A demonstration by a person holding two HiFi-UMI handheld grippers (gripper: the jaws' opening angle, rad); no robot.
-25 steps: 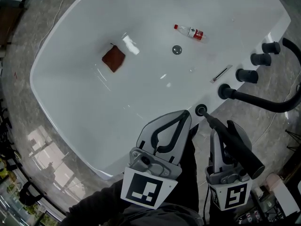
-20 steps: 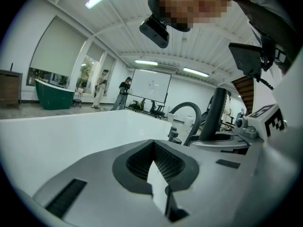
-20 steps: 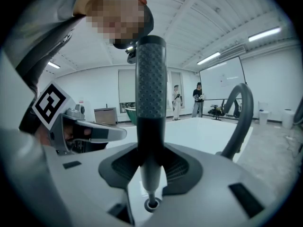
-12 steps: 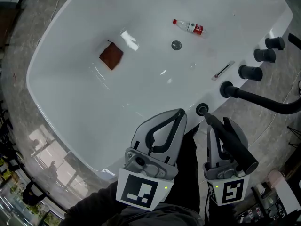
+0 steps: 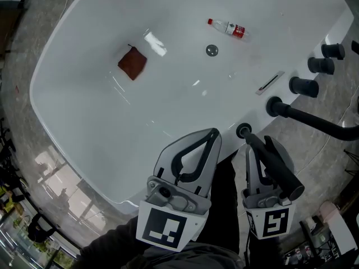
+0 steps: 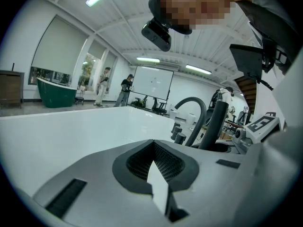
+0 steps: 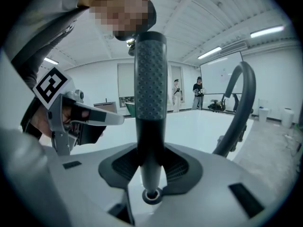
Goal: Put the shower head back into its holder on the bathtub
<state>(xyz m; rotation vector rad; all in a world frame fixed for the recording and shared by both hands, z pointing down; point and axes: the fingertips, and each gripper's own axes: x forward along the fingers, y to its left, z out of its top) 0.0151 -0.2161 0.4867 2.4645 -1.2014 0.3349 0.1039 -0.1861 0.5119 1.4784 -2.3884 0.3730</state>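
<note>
The white bathtub (image 5: pixel 84 94) fills the head view. Its holder (image 5: pixel 243 130), a black ring, sits in the near rim. My right gripper (image 5: pixel 261 145) is shut on the black shower head (image 5: pixel 279 174), which slants with its narrow lower end right at the ring. In the right gripper view the shower head (image 7: pixel 150 93) stands upright between the jaws, its tip meeting the holder (image 7: pixel 150 196). A black hose (image 5: pixel 314 119) curves off to the right. My left gripper (image 5: pixel 212 134) is shut on nothing, beside the right one over the rim.
Three black faucet knobs (image 5: pixel 305 87) and the hose fitting (image 5: pixel 275 106) line the rim at the right. In the tub lie a brown cloth (image 5: pixel 133 62), a plastic bottle (image 5: pixel 229 28), the drain (image 5: pixel 211 50) and an overflow slot (image 5: pixel 269 83). Grey stone floor surrounds it.
Both grippers have slid slightly down and left in the head view. The shower head stays clamped, its tip now a little closer to the holder ring.
</note>
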